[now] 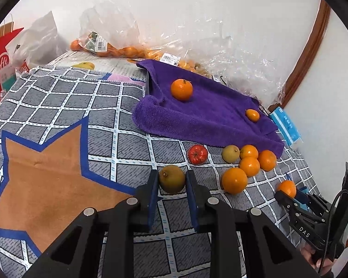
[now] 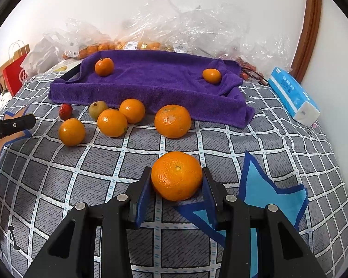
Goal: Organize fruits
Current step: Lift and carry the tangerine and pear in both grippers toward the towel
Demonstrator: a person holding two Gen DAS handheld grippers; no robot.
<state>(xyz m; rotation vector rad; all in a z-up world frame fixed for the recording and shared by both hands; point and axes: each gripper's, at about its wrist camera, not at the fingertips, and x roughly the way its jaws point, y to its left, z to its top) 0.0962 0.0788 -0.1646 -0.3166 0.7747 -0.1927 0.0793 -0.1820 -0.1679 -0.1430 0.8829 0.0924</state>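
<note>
While the left gripper pinches a greenish-brown fruit, the right gripper clamps a big orange over the checked cloth.

- bed under a grey checked cover with star patches.
- purple towel spread at the far side, near the wall.
- loose on the cover just in front of the towel: four oranges, a small red fruit, a greenish fruit.
- tissue pack at the right edge.
- clear bags of fruit heaped along the wall.
- newspaper behind the cover's far edge.
</note>
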